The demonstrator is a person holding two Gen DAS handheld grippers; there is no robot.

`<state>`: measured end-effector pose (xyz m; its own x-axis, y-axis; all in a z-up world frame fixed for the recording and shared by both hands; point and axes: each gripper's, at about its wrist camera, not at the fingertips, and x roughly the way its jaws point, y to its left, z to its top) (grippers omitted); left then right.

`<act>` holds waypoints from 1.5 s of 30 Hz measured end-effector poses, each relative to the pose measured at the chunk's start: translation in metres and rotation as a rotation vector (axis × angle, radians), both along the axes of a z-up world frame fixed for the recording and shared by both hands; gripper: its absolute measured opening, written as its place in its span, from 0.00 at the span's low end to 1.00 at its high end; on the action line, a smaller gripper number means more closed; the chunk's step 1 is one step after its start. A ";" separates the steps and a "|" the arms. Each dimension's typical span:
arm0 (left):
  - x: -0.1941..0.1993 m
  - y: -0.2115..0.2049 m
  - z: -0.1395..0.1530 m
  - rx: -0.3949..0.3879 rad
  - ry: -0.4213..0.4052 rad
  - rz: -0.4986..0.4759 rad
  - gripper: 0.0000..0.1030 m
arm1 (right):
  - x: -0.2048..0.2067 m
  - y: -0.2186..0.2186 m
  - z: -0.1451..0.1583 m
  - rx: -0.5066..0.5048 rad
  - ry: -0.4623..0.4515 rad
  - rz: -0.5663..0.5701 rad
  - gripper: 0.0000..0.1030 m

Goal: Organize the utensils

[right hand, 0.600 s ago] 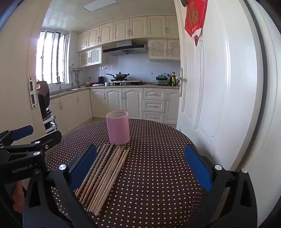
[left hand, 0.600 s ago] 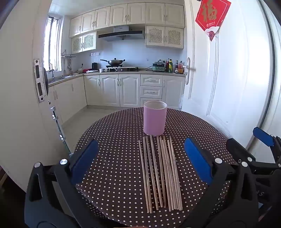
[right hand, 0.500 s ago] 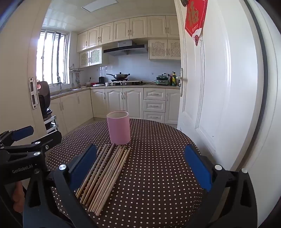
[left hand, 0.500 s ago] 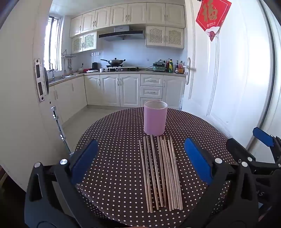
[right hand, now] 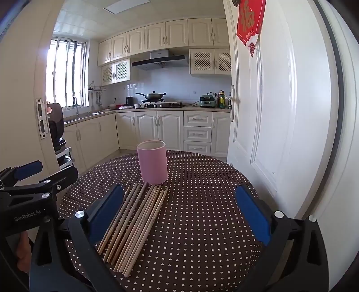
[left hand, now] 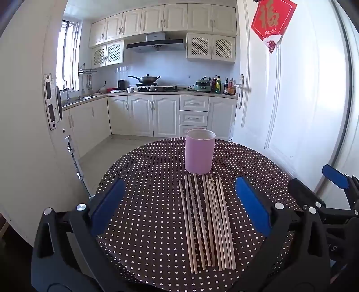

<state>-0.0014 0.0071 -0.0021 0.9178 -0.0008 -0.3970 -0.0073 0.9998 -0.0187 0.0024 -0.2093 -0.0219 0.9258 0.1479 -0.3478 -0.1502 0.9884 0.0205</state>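
1. Chopsticks (left hand: 207, 222) are lying in a loose row on the round, polka-dotted worktop (left hand: 143, 202), side by side and roughly parallel, their far tips reaching towards the middle of the worktop and their near ends sitting close to its near edge.
2. A pink cylindrical holder (left hand: 199, 153) is standing upright just beyond the far tips of the chopsticks, nearer the far edge of the worktop; from the left wrist view the nearest tips seem to be almost touching its base, though the fisheye makes that hard to judge.
3. The left tongs (left hand: 179, 206) are hanging over the near edge of the worktop, spread wide and released, with nothing gripped; the chopsticks are lying on the cloth below and between the blue pads (left hand: 107, 206), clear of both.
4. The right tongs (right hand: 179, 213) are likewise gaping fully apart and grasping nothing, hovering over the near right part of the worktop; in that view the chopsticks (right hand: 134, 226) are slanting away just inside its left pad.
5. The holder (right hand: 152, 164) is showing its open rim, and its inside is too shadowed to read.
6. A white door (right hand: 280, 112) is standing open beside the right edge of the worktop, a red paper ornament (left hand: 272, 20) hanging on it.
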 end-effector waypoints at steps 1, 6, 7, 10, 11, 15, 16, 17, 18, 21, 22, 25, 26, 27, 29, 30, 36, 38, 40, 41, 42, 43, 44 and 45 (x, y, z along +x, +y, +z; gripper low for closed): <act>0.000 0.000 0.000 -0.001 -0.002 -0.001 0.94 | 0.000 0.000 0.000 0.002 0.001 -0.001 0.93; 0.000 -0.003 0.002 0.001 -0.011 -0.011 0.94 | 0.000 -0.001 0.000 0.006 0.003 -0.007 0.93; 0.000 -0.003 0.002 0.002 -0.010 -0.013 0.94 | 0.000 -0.001 0.000 0.005 0.003 -0.007 0.93; 0.000 -0.004 0.002 0.006 -0.012 -0.011 0.94 | 0.000 -0.002 -0.001 0.008 0.006 -0.006 0.93; 0.000 -0.004 0.002 0.006 -0.014 -0.011 0.94 | 0.000 -0.002 -0.001 0.011 0.006 -0.006 0.93; 0.000 -0.005 0.003 0.008 -0.015 -0.005 0.94 | 0.001 -0.002 0.000 0.010 0.008 -0.002 0.93; 0.001 -0.005 0.003 0.010 -0.015 -0.002 0.94 | 0.002 -0.002 -0.001 0.009 0.009 -0.001 0.93; 0.000 -0.005 0.003 0.012 -0.017 -0.001 0.94 | 0.002 -0.004 0.000 0.009 0.010 0.001 0.94; 0.001 -0.005 0.003 0.012 -0.017 -0.001 0.94 | 0.002 -0.004 0.000 0.010 0.010 0.002 0.93; 0.002 -0.005 0.003 0.012 -0.017 -0.002 0.94 | 0.003 -0.004 0.000 0.010 0.010 0.001 0.93; 0.003 -0.005 0.003 0.013 -0.016 -0.001 0.94 | 0.003 -0.004 0.000 0.009 0.011 0.000 0.93; 0.003 -0.005 0.001 0.015 -0.019 0.000 0.94 | 0.004 -0.004 0.000 0.010 0.012 0.002 0.93; 0.003 -0.005 0.001 0.016 -0.023 0.001 0.94 | 0.004 -0.004 0.000 0.011 0.013 0.004 0.93; 0.002 -0.005 0.001 0.016 -0.025 0.002 0.94 | 0.005 -0.004 0.000 0.013 0.014 0.005 0.93; 0.003 -0.005 0.002 0.021 -0.027 0.005 0.94 | 0.005 -0.003 0.000 0.010 0.014 0.004 0.93; 0.003 -0.005 0.001 0.022 -0.027 0.006 0.94 | 0.005 -0.003 0.000 0.007 0.015 0.004 0.93; 0.004 -0.004 0.001 0.015 -0.023 0.003 0.94 | 0.005 -0.003 0.000 0.006 0.016 0.004 0.93; 0.004 -0.003 0.000 0.013 -0.020 0.001 0.94 | 0.005 -0.003 0.000 0.005 0.018 0.004 0.93; 0.005 -0.004 0.000 0.011 -0.017 0.000 0.94 | 0.004 -0.002 -0.001 0.004 0.020 0.002 0.93; 0.005 -0.003 -0.001 0.010 -0.015 -0.001 0.94 | 0.005 -0.002 -0.001 0.004 0.022 0.002 0.93; 0.004 -0.003 -0.001 0.009 -0.015 -0.003 0.94 | 0.005 -0.002 -0.001 0.005 0.023 0.002 0.93; 0.004 -0.003 -0.001 0.008 -0.014 -0.004 0.94 | 0.005 -0.002 -0.001 0.005 0.023 0.003 0.93; 0.004 -0.003 -0.001 0.008 -0.014 -0.004 0.94 | 0.005 -0.002 -0.001 0.005 0.024 0.003 0.93; 0.003 -0.003 -0.001 0.009 -0.015 -0.003 0.94 | 0.005 -0.002 -0.001 0.005 0.024 0.002 0.93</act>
<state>0.0019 0.0041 -0.0032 0.9236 0.0001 -0.3833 -0.0043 0.9999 -0.0099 0.0074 -0.2109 -0.0229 0.9168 0.1513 -0.3697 -0.1514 0.9881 0.0290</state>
